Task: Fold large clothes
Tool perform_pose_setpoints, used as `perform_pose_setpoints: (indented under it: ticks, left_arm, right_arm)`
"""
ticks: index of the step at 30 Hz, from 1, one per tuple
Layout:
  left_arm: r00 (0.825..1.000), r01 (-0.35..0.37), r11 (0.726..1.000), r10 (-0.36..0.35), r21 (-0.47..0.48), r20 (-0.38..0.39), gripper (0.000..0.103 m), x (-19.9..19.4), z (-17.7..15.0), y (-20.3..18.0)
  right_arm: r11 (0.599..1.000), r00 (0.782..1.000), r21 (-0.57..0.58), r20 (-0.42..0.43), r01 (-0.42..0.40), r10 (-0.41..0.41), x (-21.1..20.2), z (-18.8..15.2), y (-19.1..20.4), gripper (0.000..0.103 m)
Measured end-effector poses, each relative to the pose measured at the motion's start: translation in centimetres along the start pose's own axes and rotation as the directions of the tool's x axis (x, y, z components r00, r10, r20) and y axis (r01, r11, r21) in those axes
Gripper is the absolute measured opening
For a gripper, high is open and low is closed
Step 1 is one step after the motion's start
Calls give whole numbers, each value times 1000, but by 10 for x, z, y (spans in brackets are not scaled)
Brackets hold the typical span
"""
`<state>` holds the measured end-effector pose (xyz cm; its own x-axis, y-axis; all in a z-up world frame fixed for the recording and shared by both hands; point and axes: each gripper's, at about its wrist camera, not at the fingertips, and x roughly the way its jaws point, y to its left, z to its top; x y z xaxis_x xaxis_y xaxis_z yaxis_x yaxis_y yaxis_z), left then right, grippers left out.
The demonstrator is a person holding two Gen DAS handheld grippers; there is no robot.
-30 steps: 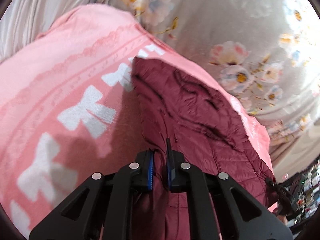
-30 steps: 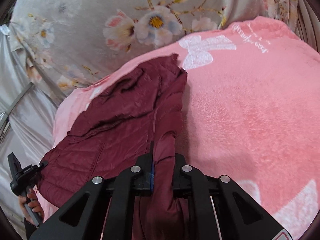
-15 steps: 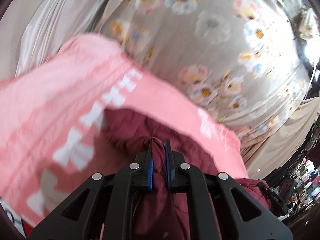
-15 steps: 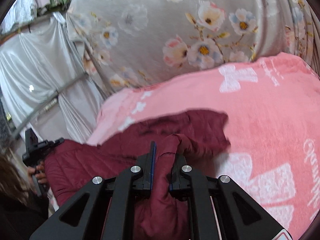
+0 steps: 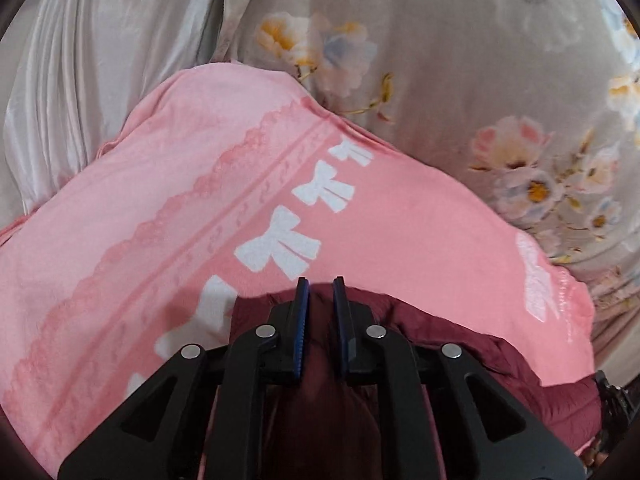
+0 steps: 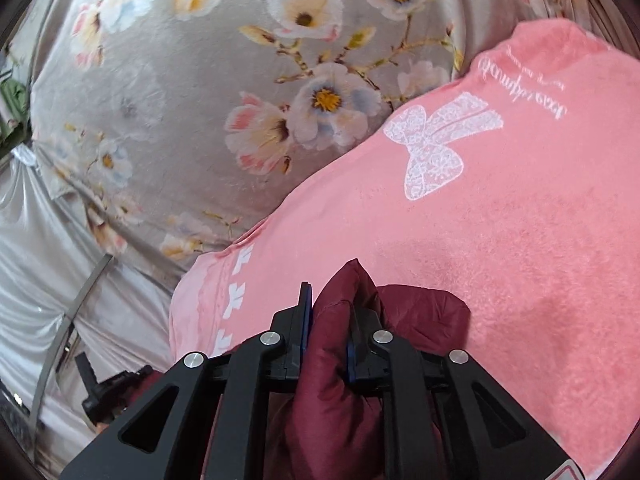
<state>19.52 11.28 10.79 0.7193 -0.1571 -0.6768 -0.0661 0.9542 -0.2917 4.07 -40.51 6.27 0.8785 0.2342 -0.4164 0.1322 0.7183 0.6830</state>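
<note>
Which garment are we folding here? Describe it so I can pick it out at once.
Find the big pink blanket with white bows, spread before the grey floral cloth. At its near edge lies a dark maroon quilted jacket, bunched up. It is the only dark, puffy thing there.

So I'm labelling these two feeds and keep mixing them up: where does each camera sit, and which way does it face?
Left wrist: on the left claw, looking down its fingers over the maroon jacket and pink blanket; jaws opening, fabric between.
Right wrist: on the right claw, same aim; jaws opening around a jacket fold.
Shared: jacket, blanket, floral cloth.
</note>
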Motion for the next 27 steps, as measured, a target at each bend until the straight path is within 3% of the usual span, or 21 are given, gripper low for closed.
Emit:
perform_pose_setpoints:
  ticks: [1,2,4,6,7,8,10,12,15,18,19,21,23,25,27]
  left_arm:
    - [999,-38,999,38,1,17,18,3,2,-1]
    - [996,-79,997,79,-3,47,33,5,7,-1]
    - [993,-86,996,86,-11,85,52,4,16,0]
    - [991,-75,997,75,-4,114,56,0,27,1]
    - [990,-65,998,64,3,128,58,-4,31,1]
    - [990,-51,999,50,11,132,63,-7,33,0]
    - [990,-19,999,15,27,139,71,-15,32,-1]
    - [991,31,998,-38,55,130,72,-24,22,-2]
    - [993,98,987,-106,125,59,73,-41,-7,3]
    - [994,106,975,-98,193,-51,73,-62,-51,22]
    - [993,104,972,-89,210,-80,73,-64,-64,27]
    - [989,41,965,-2,259,-149,72,-58,-97,37]
    - [982,16,963,35,269,-183,72,-41,-112,36]
    - [975,54,969,1,241,-223,72,-23,-116,30]
    - [974,42,967,17,251,-227,72,-11,-115,21]
  right_arm:
    - [1000,1000,14,-2,1,-1,5,1,-1,16]
    - [999,1000,40,-6,-12,13,10,4,-4,17]
    - [996,999,72,4,-55,54,13,9,-5,19]
    - [993,995,72,37,-93,90,8,18,-1,27]
    - [993,993,62,65,-102,98,2,21,3,40]
    - [993,990,54,103,-101,96,-4,24,6,62]
    - [994,971,34,221,-103,93,-25,31,12,74]
    - [996,962,24,261,-83,74,-39,37,15,74]
    - [1000,977,-28,213,5,1,-53,29,19,74]
    - [966,986,-220,124,139,-114,-75,-16,26,71]
    - [940,982,-289,98,183,-161,-80,-36,26,67]
    - [882,958,-384,24,272,-285,-74,-74,23,48]
    - [850,934,-434,-55,297,-354,-51,-100,20,25]
    - [844,927,-456,-98,281,-361,-28,-108,21,22]
    - [828,913,-495,-151,263,-380,4,-115,24,22]
